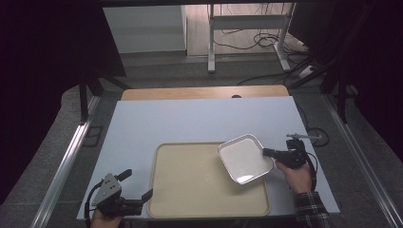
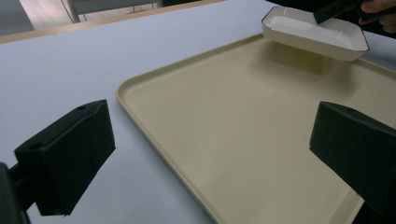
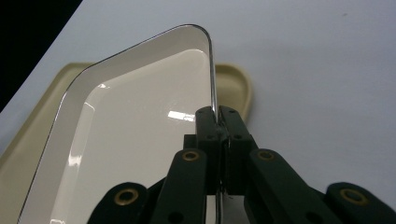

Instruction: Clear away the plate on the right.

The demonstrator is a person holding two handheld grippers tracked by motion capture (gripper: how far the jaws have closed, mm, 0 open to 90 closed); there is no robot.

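A white square dish (image 1: 244,158) with a dark rim hangs above the right part of a beige tray (image 1: 190,185). My right gripper (image 1: 267,152) is shut on the dish's right rim. In the right gripper view the jaws pinch the thin rim of the dish (image 3: 130,126), with the tray's corner (image 3: 236,88) behind it. My left gripper (image 1: 139,184) rests open at the tray's near left corner, nothing between its jaws. In the left gripper view the tray (image 2: 243,135) lies between the spread jaws and the dish (image 2: 313,32) hovers at the far right.
The tray lies on a white table top (image 1: 190,118) with a wooden strip (image 1: 204,92) along its far edge. Bare table surface lies left of and beyond the tray. A metal stand and cables (image 1: 247,42) are on the floor beyond.
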